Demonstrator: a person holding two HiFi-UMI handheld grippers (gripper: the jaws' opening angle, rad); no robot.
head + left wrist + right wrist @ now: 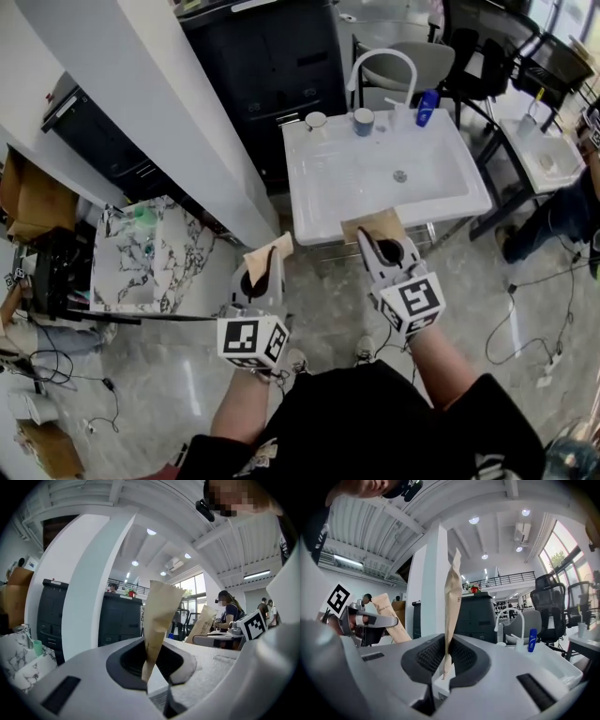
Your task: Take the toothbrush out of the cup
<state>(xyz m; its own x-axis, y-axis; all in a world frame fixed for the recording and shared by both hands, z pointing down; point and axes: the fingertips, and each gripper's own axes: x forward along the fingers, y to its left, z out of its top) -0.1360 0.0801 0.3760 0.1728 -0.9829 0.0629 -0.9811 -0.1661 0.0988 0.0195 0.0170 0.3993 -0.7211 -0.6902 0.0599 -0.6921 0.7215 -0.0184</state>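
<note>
Two claws, left claw (265, 267) and right claw (381, 244), each pinch a tan paper slip (373, 225), so we should free one before reaching the grey-blue round cup (363, 121) on the white basin (450, 187) rim, whose toothbrush we cannot make out.

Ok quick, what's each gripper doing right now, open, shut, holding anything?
Left gripper: shut on a tan paper sleeve.
Right gripper: shut on a second tan paper sleeve.

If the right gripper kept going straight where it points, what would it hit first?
Probably the front edge of the white sink, just beyond the paper packet it holds; depth is unclear.
</note>
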